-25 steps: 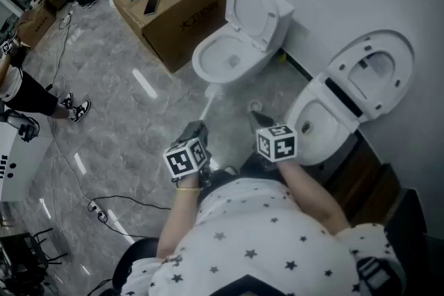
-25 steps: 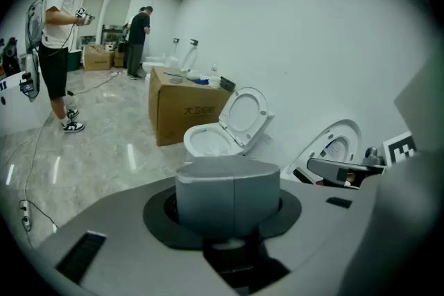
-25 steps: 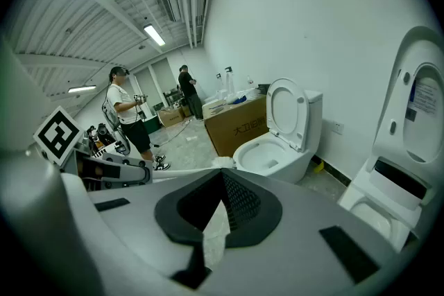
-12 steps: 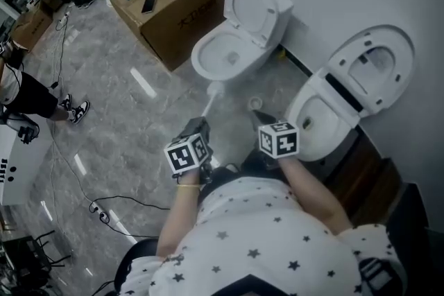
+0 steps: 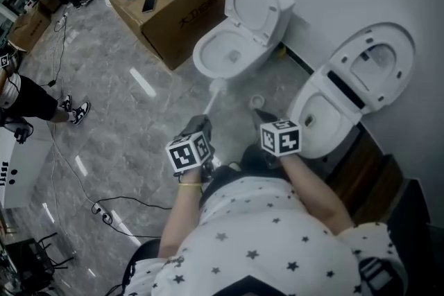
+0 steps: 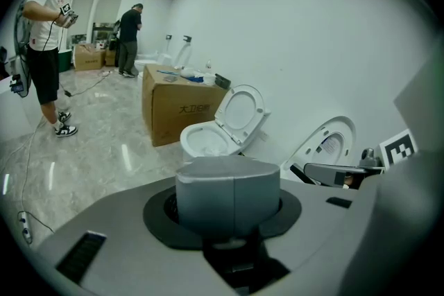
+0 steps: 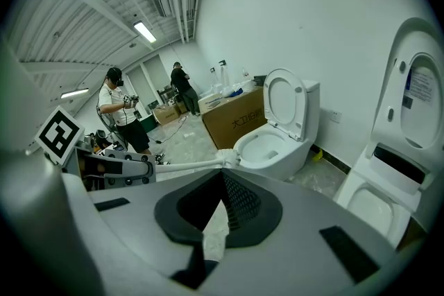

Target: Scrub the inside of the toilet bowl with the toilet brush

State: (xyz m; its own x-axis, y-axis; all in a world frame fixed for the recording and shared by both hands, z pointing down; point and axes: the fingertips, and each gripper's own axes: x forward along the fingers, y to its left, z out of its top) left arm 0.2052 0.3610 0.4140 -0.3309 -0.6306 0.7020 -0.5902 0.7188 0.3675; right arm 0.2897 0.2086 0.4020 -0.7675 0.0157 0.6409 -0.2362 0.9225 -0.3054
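Observation:
The white toilet [image 5: 225, 55] stands open against the wall, lid up, and also shows as the toilet [image 6: 205, 142] and toilet [image 7: 267, 145] in the two gripper views. My left gripper [image 5: 198, 127] is shut on the toilet brush's white handle [image 7: 184, 166]. The brush head [image 5: 217, 86] hangs over the floor just in front of the bowl's front rim, outside it. In the left gripper view the gripper [image 6: 227, 177] hides the brush behind its closed grey jaws. My right gripper [image 5: 260, 116] is shut and holds nothing, to the right of the brush and short of the bowl.
A second toilet [image 5: 326, 118] with raised lid stands close on the right. A cardboard box [image 5: 173, 7] with items on top sits left of the bowl. A small round holder [image 5: 257, 102] stands on the floor. People [image 5: 28, 97] and cables [image 5: 97, 208] are at left.
Brush and both grippers have edged slightly toward the toilet; both grips look the same.

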